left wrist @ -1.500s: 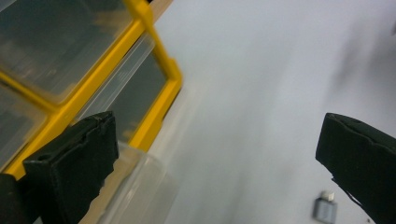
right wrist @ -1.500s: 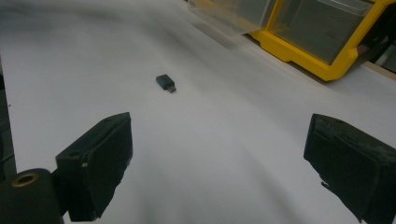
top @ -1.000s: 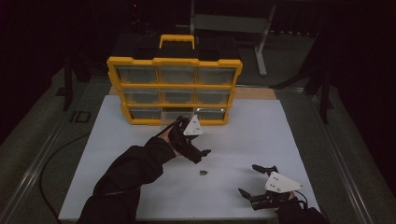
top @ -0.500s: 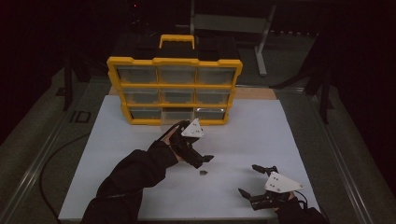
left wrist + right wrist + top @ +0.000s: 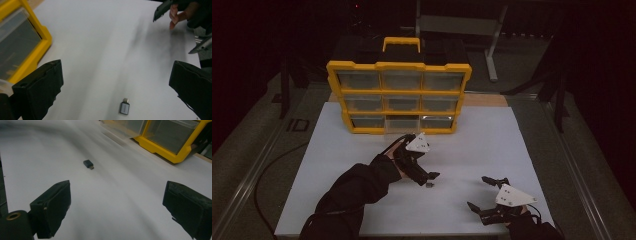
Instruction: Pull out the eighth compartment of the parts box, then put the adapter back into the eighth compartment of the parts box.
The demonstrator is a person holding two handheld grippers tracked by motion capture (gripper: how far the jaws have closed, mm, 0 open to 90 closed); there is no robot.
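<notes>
Left gripper [image 5: 424, 176], jaws spread wide and holding nothing, poised just above a small grey adapter [image 5: 124, 109] that lies flat on the white table [image 5: 492, 145]; in the left gripper view the adapter sits between the two jaws, near the lower edge, its metal plug pointing away from the camera. Right gripper [image 5: 484, 192], jaws likewise wide apart and empty, held low near the table's front right corner, well apart from the adapter [image 5: 88, 164]. Behind the left gripper stands a yellow organiser [image 5: 399, 95] with clear drawers; its bottom middle drawer [image 5: 403, 126] is pulled partly out, near the left gripper.
</notes>
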